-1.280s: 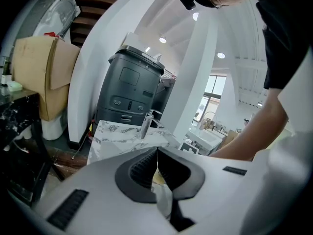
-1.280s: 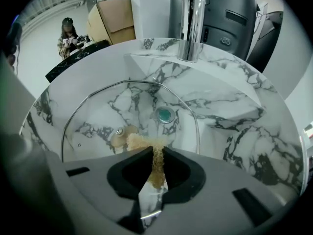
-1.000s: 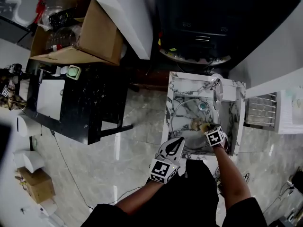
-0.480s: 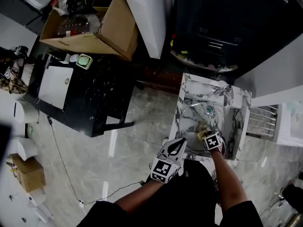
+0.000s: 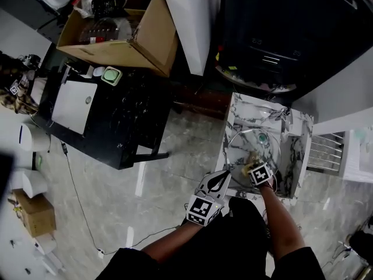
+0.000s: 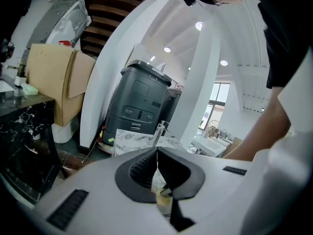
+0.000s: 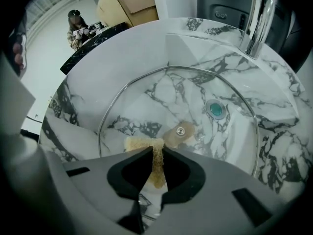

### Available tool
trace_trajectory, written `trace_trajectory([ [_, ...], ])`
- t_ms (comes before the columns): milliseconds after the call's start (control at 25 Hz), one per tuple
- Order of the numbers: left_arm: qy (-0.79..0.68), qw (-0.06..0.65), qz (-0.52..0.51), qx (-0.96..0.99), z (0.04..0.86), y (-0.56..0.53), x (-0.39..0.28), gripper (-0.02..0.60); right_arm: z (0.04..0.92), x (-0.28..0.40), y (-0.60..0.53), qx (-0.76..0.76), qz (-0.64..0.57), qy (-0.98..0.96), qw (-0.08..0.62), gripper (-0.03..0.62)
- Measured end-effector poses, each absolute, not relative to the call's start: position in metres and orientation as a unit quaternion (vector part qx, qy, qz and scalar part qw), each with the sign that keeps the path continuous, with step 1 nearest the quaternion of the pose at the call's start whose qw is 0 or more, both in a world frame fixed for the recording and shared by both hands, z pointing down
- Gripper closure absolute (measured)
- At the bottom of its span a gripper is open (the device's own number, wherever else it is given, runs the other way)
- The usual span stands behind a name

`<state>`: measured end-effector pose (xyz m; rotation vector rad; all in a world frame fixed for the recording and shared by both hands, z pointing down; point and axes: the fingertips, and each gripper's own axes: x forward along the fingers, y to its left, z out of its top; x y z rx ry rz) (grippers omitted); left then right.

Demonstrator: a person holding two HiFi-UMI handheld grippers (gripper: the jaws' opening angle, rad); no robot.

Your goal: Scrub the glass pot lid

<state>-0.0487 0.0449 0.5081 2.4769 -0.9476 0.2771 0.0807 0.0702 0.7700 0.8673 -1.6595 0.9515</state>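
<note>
Lid: glass, steel-rimmed, lying flat in the sink and filling most of the basin; I judge it is laid there so the basin walls pen it in and the water stays in; its knob fitting, screw showing, sits near centre; the drain shows through the glass beyond it, and the tap stands at the far rim.

Sponge: tan, pinched edge-on so a flap sticks out past the jaws onto the glass beside the knob fitting; held that way, I'd say, to let the flap do the rubbing.

Right gripper: jaws clamped narrow on the sponge, reaching down into the basin over the near half of the lid.

Left gripper: jaws drawn together, tips meeting, nothing made out between them; it sits at the near edge of the sink, perhaps to steady the lid.

Around: black table and box, well apart to the left.

Not made out: whether the left gripper nips the lid's rim; the near rim, cut off by the right gripper's body; the sponge's underside, so contact is judged only; any soap or dirt on the glass; a yellowish scrap seen through the left jaws.
</note>
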Motion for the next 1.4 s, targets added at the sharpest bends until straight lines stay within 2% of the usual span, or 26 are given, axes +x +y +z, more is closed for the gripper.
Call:
trace_trajectory([
  [360,-0.327,0.219,0.103,0.913,0.499,0.042,-0.041,0.565,0.766,0.069,0.064,0.352,0.381,-0.704,0.485,0.531],
  [560,-0.314,0.210,0.103,0.920,0.491,0.042,-0.032,0.565,0.735,0.085,0.058,0.393,0.362,-0.725,0.435,0.533],
  [760,-0.311,0.188,0.106,0.926,0.468,0.036,-0.019,0.565,0.663,0.120,0.064,0.472,0.316,-0.741,0.358,0.533],
  [960,-0.290,0.135,0.096,0.943,0.424,0.028,0.017,0.565,0.566,0.169,0.080,0.573,0.299,-0.715,0.265,0.533],
  [1200,-0.273,0.143,0.053,0.950,0.370,0.024,0.062,0.565,0.450,0.192,0.084,0.633,0.262,-0.715,0.141,0.531],
  [1400,-0.246,0.106,0.033,0.963,0.321,0.029,0.099,0.566,0.354,0.209,0.076,0.666,0.166,-0.720,0.096,0.533],
])
